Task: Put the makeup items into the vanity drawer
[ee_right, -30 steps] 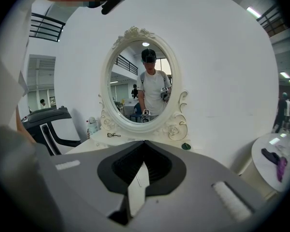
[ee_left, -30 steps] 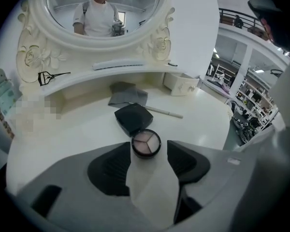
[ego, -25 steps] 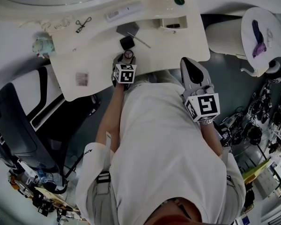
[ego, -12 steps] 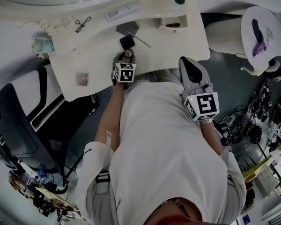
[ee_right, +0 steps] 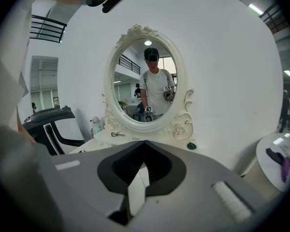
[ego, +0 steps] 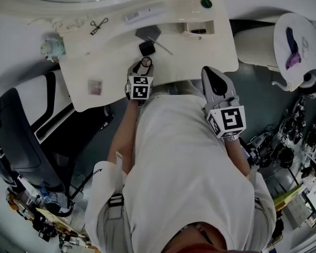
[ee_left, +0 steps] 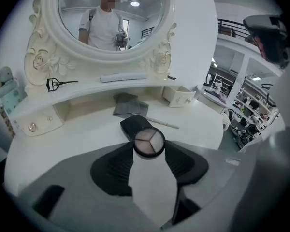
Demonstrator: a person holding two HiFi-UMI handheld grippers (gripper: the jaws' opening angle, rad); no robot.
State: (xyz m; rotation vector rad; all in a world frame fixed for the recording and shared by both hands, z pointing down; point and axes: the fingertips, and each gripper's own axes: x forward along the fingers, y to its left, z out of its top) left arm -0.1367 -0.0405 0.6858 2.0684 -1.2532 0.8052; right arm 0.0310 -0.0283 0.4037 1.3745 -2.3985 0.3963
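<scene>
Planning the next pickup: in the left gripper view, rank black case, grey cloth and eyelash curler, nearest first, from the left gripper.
The left gripper jaws have just been closing on the round compact.
1. black case, just ahead.
2. grey cloth, behind it.
3. eyelash curler, far-left shelf.

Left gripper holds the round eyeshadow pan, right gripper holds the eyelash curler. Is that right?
Not quite. The right gripper is shut and empty in the right gripper view; the eyelash curler lies by the mirror. The left gripper, its jaws just closed in, does hold the round eyeshadow pan.
</scene>
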